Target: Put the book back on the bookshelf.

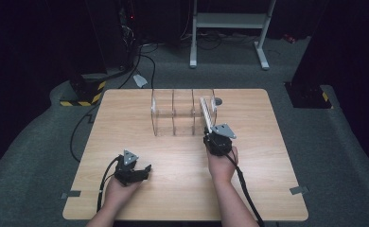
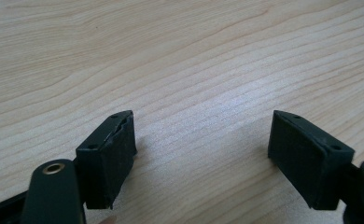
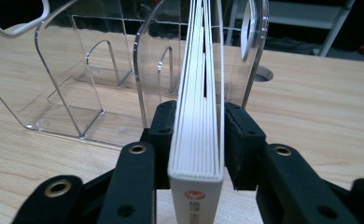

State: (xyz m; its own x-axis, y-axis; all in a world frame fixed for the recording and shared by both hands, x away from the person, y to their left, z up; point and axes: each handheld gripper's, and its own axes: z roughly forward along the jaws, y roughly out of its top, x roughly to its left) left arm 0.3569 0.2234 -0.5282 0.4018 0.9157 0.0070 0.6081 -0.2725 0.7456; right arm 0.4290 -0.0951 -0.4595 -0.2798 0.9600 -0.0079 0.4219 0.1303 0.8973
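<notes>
A clear acrylic divider rack [image 1: 173, 116] [image 3: 77, 84] stands at the far middle of the wooden table [image 1: 182, 189]. A thin white book [image 1: 205, 113] [image 3: 196, 116] stands on edge in the rack's right slot, its spine toward me. My right gripper [image 1: 209, 135] [image 3: 198, 135] holds the book's near end, a black pad lying against each cover. My left gripper [image 1: 144, 169] [image 2: 201, 149] rests low over bare wood at the near left, its jaws wide apart with nothing between them.
A round grommet [image 1: 218, 101] [image 3: 263, 73] sits in the tabletop just right of the rack. Beyond the table stand a white frame [image 1: 230, 28] and a black-and-yellow striped base [image 1: 83, 92], with cables on the grey floor.
</notes>
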